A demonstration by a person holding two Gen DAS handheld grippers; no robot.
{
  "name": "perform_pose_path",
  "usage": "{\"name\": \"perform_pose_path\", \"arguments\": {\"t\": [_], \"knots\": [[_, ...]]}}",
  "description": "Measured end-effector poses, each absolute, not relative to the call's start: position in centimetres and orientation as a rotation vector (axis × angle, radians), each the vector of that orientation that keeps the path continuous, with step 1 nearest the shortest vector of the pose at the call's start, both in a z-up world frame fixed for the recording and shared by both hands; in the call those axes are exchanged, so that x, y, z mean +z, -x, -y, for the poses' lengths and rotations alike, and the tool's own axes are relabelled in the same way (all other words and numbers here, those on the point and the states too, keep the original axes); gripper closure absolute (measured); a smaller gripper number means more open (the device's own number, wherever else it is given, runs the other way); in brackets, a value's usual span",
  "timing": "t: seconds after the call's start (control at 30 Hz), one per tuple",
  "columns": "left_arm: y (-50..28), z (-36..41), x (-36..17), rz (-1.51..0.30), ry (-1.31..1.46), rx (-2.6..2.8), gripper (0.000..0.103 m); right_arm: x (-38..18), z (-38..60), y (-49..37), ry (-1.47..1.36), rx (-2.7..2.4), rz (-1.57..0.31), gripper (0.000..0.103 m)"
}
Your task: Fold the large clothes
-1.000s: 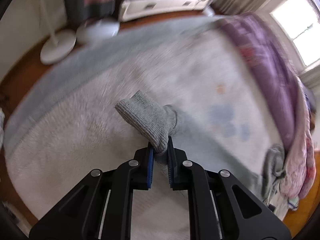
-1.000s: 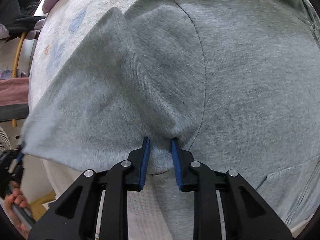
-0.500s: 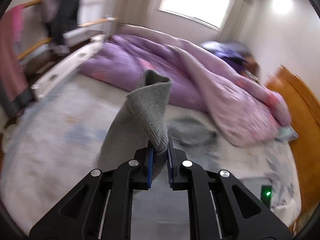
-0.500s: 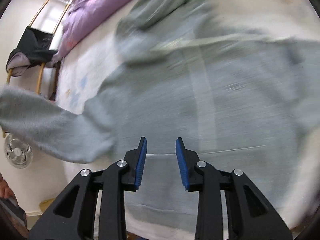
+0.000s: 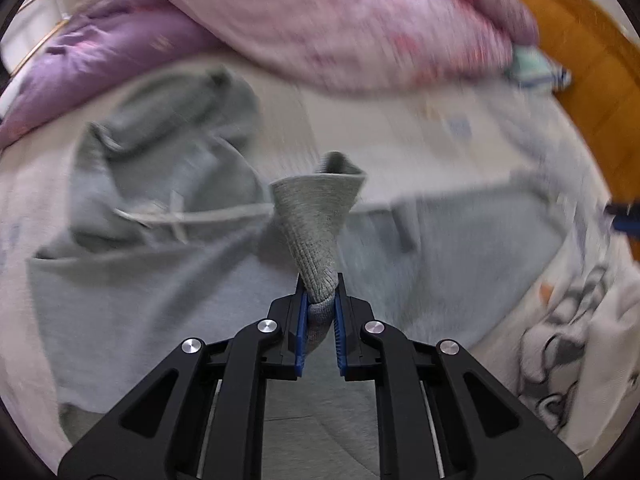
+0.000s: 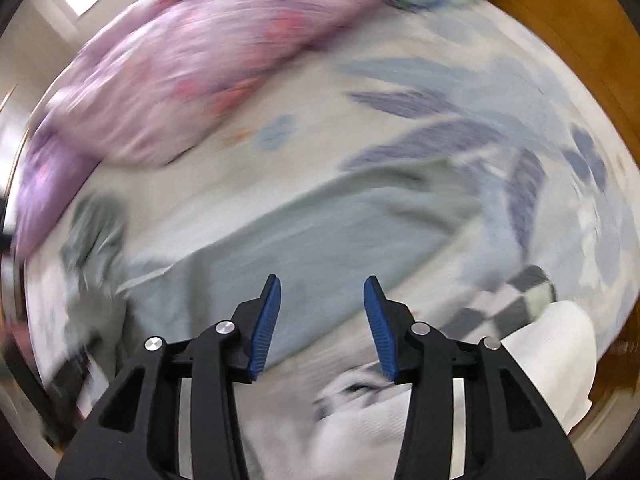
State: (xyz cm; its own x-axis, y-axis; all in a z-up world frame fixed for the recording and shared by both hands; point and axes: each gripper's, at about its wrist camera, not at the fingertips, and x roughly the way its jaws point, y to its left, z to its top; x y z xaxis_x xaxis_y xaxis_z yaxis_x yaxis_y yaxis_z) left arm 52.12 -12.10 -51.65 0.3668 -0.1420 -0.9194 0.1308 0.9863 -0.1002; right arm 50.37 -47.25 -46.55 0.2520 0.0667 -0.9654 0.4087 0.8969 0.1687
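Observation:
A large grey hooded sweatshirt (image 5: 132, 280) lies spread on the bed, its hood (image 5: 192, 120) bunched toward the quilt. My left gripper (image 5: 320, 284) is shut on the ribbed grey sleeve cuff (image 5: 316, 216), which stands up out of the jaws above the garment's body. In the right wrist view the same sweatshirt (image 6: 320, 236) lies below, blurred. My right gripper (image 6: 322, 284) hangs above it with its jaws opening and nothing between the blue pads (image 6: 264, 324).
A purple and pink quilt (image 5: 320, 20) is heaped along the far side of the bed. A wooden bed frame (image 5: 592, 64) curves round on the right. White and grey patterned cloth (image 6: 552, 356) lies near the right edge of the patterned sheet (image 6: 460, 92).
My left gripper has swung the cuff from the bed's outer side across over the sweatshirt's body. My right gripper let go of the grey fabric, rose, and its jaws have spread wider.

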Motion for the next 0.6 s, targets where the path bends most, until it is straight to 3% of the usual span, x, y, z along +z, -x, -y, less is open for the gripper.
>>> {"name": "perform_pose_path", "arguments": {"t": [0.2,0.27,0.33,0.37,0.6], "knots": [[-51.8,14.2,-57.4,-1.354,-0.029,-0.195,0.09,-51.7,55.7,-50.9,-0.651,-0.41,-1.356,0.05],[-51.8,14.3,-57.6,-1.361,-0.022,-0.207,0.083,-53.4,57.4,-51.1,-0.719,-0.444,-1.376,0.049],[-51.6,13.9,-57.2,-1.375,0.024,-0.219,0.043,-54.7,58.0,-51.2,-0.765,-0.476,-1.401,0.049],[-51.4,13.5,-56.6,-1.358,0.072,-0.221,0.039,-55.5,58.5,-51.2,-0.782,-0.495,-1.407,0.049],[-50.8,9.9,-55.1,-1.338,0.199,-0.229,0.035,-59.9,60.4,-51.3,-0.988,-0.497,-1.399,0.049]]}}
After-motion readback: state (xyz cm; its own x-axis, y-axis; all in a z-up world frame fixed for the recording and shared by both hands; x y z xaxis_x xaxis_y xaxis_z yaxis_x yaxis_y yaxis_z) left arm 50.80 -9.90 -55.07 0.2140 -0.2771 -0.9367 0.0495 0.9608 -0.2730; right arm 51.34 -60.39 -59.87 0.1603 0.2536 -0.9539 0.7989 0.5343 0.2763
